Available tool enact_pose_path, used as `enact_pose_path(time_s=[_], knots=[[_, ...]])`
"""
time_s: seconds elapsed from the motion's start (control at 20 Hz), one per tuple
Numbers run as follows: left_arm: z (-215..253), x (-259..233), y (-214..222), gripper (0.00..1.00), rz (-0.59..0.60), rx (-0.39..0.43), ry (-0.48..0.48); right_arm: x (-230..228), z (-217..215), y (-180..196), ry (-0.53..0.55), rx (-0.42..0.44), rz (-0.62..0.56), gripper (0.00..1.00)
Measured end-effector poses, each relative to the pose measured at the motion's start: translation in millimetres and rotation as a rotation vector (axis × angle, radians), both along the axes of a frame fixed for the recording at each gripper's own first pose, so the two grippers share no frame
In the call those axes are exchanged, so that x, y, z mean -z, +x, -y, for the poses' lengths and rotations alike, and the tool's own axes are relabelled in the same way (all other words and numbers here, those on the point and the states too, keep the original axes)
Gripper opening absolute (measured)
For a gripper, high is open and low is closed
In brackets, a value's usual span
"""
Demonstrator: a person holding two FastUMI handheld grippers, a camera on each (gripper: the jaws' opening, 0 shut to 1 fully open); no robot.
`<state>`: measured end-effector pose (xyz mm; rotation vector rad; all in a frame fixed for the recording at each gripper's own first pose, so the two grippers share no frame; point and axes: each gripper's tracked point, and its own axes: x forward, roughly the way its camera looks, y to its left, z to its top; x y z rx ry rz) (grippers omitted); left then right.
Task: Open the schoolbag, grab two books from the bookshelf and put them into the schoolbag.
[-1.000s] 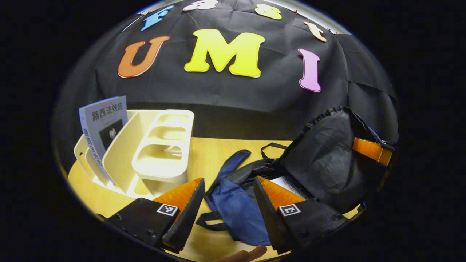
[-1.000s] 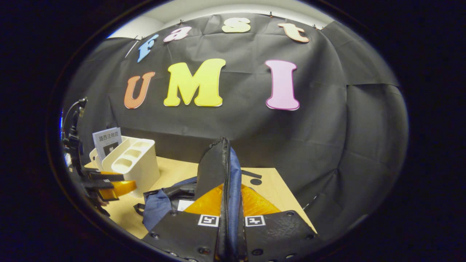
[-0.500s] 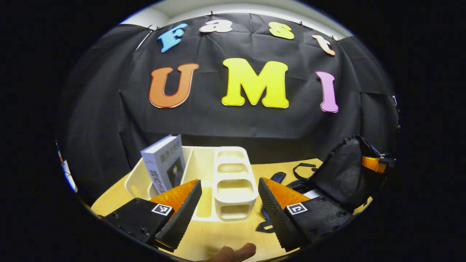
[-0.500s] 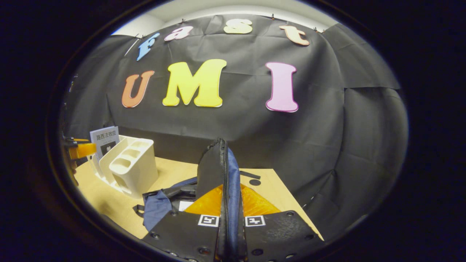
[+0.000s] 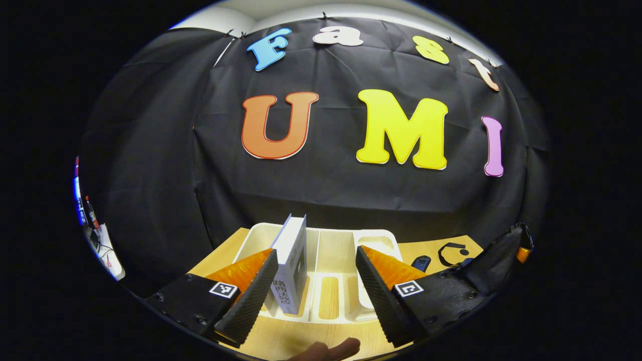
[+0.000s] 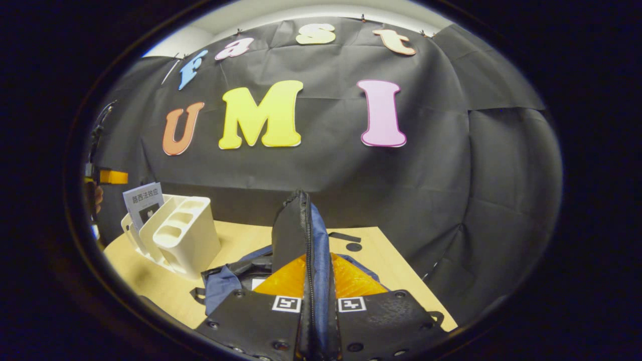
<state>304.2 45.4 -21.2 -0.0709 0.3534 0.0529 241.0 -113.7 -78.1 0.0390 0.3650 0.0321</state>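
Left gripper view. The left gripper (image 5: pixel 315 273) is wide open and holds nothing. It faces the cream bookshelf (image 5: pixel 346 291), which stands on the wooden table (image 5: pixel 281 341) close to the booth wall. One book (image 5: pixel 292 265) stands upright in a slot of the bookshelf, spine toward the camera. The book lies between the two fingers, just beside the left-hand one, with no contact visible. The wide opening suits a straddling approach: the fingers can pass either side of the book before closing on it. This is judged to be the approach for the second book. A fingertip of the person's hand (image 5: pixel 326 350) shows at the bottom edge. At the right edge, the raised flap of the schoolbag (image 5: pixel 496 255) is visible, with loose straps (image 5: pixel 451 249) lying on the table nearby.

Right gripper view. The right gripper (image 6: pixel 311 278) is clamped on the flap (image 6: pixel 301 235) of the schoolbag, both fingers pressing the zippered edge. The flap is held upright, which keeps the mouth of the schoolbag (image 6: pixel 225 286) open for loading. A pale rectangle inside the opening may be a book already placed; this cannot be confirmed. The bookshelf (image 6: pixel 175 235) stands well to the left, with the book (image 6: pixel 143 203) upright at its far side. The left gripper (image 6: pixel 108 176) appears at the left edge, near the bookshelf.
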Motion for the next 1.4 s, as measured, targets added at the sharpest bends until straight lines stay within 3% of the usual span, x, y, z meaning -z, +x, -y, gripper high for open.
enact_pose_path(time_s=[0.15,0.3,0.35,0.45,0.55,0.7,0.85,0.95,1.05,1.15,1.25,1.3,1.4], knots=[[-11.2,-11.6,27.6,0.98,-0.024,0.031,0.070,3.9,3.0,-2.3,-0.016,-0.003,-0.011,0.12],[-22.4,-18.1,53.1,0.97,-0.046,0.005,0.156,9.1,5.0,-6.3,-0.010,-0.010,-0.025,0.12],[-30.3,-18.4,40.3,0.96,-0.053,0.019,0.194,10.0,5.8,-8.1,-0.006,-0.010,-0.026,0.12],[-27.5,-9.2,55.7,0.95,-0.077,0.042,0.262,11.2,5.7,-9.0,-0.002,-0.014,-0.026,0.12],[-29.3,12.6,63.6,0.96,-0.162,0.055,0.283,13.6,6.1,-10.5,0.000,-0.017,-0.028,0.12],[-48.6,28.4,79.0,0.97,-0.210,-0.001,0.277,19.4,5.3,-10.8,-0.007,-0.024,-0.041,0.12],[-45.1,53.6,87.8,0.96,-0.268,0.045,0.288,24.1,5.0,-11.6,-0.012,-0.027,-0.053,0.12],[-53.6,68.3,87.7,0.95,-0.312,0.003,0.314,25.2,2.4,-12.8,-0.004,-0.034,-0.056,0.12],[-47.6,79.3,84.9,0.95,-0.361,0.030,0.285,27.8,-3.1,-14.1,0.011,-0.043,-0.063,0.12],[-46.2,86.6,83.3,0.88,-0.387,0.038,0.269,30.0,-6.9,-13.8,-0.001,-0.053,-0.063,0.12],[-43.0,94.2,80.2,0.78,-0.411,0.052,0.257,31.8,-10.8,-13.8,0.009,-0.065,-0.068,0.12],[-40.3,98.4,78.0,0.67,-0.429,0.074,0.252,33.0,-10.8,-12.5,0.009,-0.064,-0.072,0.12],[-38.8,111.1,74.8,0.60,-0.480,0.084,0.247,33.1,-9.9,-12.8,0.015,-0.061,-0.075,0.12]])
